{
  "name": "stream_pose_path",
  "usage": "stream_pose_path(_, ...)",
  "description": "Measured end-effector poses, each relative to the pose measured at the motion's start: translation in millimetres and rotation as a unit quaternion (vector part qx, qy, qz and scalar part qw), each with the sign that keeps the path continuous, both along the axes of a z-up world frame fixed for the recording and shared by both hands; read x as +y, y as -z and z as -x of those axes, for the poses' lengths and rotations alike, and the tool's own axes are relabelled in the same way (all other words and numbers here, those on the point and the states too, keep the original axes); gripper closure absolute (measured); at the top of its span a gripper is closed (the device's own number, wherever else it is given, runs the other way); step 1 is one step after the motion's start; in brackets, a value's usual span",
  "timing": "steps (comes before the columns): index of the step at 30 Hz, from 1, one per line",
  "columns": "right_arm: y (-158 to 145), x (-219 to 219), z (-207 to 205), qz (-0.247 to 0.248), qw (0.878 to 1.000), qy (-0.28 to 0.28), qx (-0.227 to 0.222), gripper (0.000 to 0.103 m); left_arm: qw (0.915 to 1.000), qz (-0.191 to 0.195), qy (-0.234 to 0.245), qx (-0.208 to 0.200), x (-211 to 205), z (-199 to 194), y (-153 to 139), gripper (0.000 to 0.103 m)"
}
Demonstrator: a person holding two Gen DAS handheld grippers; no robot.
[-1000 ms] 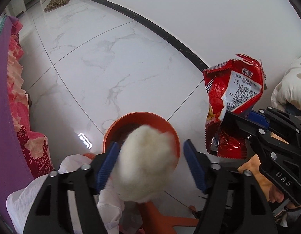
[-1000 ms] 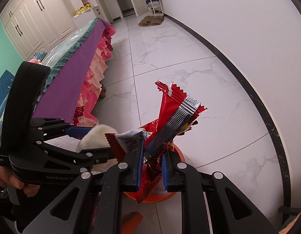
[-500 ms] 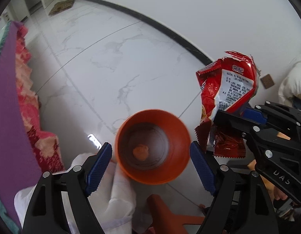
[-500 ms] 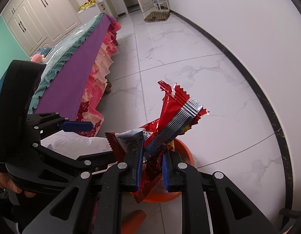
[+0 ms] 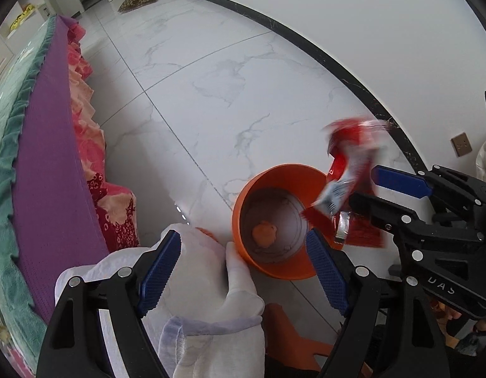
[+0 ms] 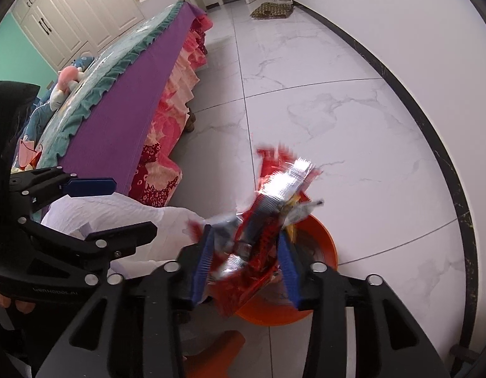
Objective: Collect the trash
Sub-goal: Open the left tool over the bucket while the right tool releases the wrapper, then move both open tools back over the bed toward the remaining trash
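An orange trash bin (image 5: 276, 217) stands on the white marble floor, with a small orange scrap inside. It also shows in the right wrist view (image 6: 318, 245). My left gripper (image 5: 243, 263) is open and empty, just above and short of the bin. My right gripper (image 6: 246, 261) is open over the bin's right rim. The red snack wrapper (image 6: 268, 223) sits blurred between its spread jaws, loose. In the left wrist view the wrapper (image 5: 347, 173) hangs at the bin's rim.
A white cloth (image 5: 192, 308) lies on a surface under my left gripper, next to the bin. A bed with a purple and teal cover (image 6: 123, 94) runs along the left. An orange plastic stool (image 5: 293, 340) is below. A white wall (image 5: 369, 31) is on the right.
The white wad of trash left my left gripper and is gone from view. My right gripper opened and the red wrapper is slipping down toward the bin. Both grippers pulled back a little.
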State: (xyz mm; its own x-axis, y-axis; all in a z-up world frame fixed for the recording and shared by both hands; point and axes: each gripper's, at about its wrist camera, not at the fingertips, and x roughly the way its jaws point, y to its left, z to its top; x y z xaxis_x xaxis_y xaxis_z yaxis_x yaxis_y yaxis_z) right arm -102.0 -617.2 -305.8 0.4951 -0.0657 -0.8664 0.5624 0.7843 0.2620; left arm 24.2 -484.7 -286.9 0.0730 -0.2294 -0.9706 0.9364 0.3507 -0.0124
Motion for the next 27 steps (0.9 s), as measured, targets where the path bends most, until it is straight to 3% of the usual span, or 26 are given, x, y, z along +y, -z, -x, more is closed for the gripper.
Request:
stream_pose_path(6,-4,-1,4,0.000,1.000,0.009,-0.005,0.061,1.0000,0.003,0.004,-0.001,2,0,-1,0.022)
stream_pose_path(13,-36,6,3,0.032,0.999,0.006,-0.027,0.061,0.9997,0.022,0.000,-0.004,8,0,-16,0.022)
stream_pose_path(22,-90,35,-22,0.064,0.994,-0.033,-0.081,0.055,0.9945,0.069,-0.041,-0.066,45,-15,-70,0.021)
stream_pose_path(27,-117,58,-45,0.075,0.989,-0.064,-0.109,0.053,0.9872,0.094,-0.078,-0.103,78,-25,-97,0.014)
